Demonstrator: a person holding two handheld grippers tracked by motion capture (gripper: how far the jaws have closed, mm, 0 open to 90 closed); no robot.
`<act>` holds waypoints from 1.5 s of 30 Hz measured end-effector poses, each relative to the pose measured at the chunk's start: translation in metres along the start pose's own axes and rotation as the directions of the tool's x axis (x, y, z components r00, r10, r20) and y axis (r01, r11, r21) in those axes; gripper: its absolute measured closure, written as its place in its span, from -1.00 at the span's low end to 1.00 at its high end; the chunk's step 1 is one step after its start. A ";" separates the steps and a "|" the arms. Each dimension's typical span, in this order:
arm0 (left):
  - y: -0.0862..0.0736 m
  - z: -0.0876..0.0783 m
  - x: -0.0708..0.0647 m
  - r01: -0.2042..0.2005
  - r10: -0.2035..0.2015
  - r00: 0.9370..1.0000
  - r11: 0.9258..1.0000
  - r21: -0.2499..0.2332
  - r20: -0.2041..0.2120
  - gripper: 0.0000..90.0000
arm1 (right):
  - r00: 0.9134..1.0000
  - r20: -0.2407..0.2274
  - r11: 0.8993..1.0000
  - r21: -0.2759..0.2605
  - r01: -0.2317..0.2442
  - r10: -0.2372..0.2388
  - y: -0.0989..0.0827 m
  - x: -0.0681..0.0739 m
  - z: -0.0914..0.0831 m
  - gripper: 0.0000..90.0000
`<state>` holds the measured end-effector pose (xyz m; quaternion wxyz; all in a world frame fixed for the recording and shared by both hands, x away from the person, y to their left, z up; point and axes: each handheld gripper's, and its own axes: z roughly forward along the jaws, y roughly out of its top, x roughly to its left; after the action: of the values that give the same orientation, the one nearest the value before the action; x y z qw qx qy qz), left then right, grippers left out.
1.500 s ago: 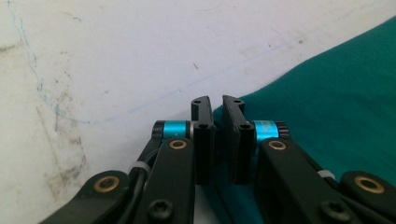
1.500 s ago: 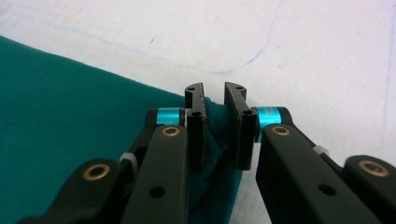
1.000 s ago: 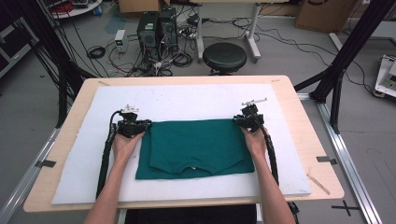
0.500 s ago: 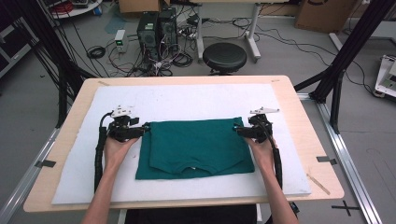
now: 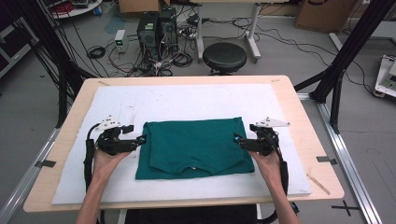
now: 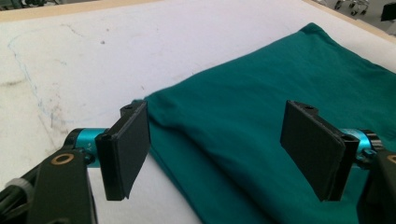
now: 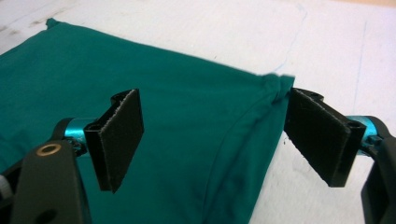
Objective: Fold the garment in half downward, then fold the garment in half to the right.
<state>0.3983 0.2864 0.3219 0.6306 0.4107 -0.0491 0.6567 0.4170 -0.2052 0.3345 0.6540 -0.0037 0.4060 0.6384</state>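
1. The folded green shirt (image 5: 194, 147) lies flat on the white mat (image 5: 187, 100) covering the surface, between both hands.
2. The left tool (image 5: 140, 140) sits at the shirt's left edge, its jaws just spread, gripping nothing.
3. The right tool (image 5: 237, 139) sits at the right edge, likewise just spread and empty.

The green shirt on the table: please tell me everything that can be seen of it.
The green shirt is dark teal, of soft knit cloth as it looks, folded into a flat rectangle with its neckline at the near edge. It lies on the white mat that covers the table. Its folded layers show at both sides. The left gripper and right gripper stand at its left and right edges, jaws just opened wide over the corners, with no pad pressing on the cloth.
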 end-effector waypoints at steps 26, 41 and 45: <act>-0.014 -0.031 -0.020 -0.020 0.020 1.000 1.000 -0.011 -0.014 -0.46 | 0.999 0.043 1.000 -0.022 -0.018 0.018 -0.022 -0.004 -0.019 -0.55; -0.014 -0.024 -0.035 -0.049 0.049 0.999 0.999 0.008 0.000 -0.45 | 0.999 0.031 1.000 -0.011 -0.020 0.020 -0.021 -0.004 -0.019 -0.55; -0.015 -0.023 -0.038 -0.034 0.034 0.999 0.999 0.021 0.009 -0.43 | 1.000 0.022 1.000 -0.011 -0.021 0.021 -0.022 -0.004 -0.019 -0.54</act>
<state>0.3951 0.2732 0.2772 0.6149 0.4192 -0.0516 0.6660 0.4259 -0.2229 0.3128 0.6516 0.0042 0.3954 0.6473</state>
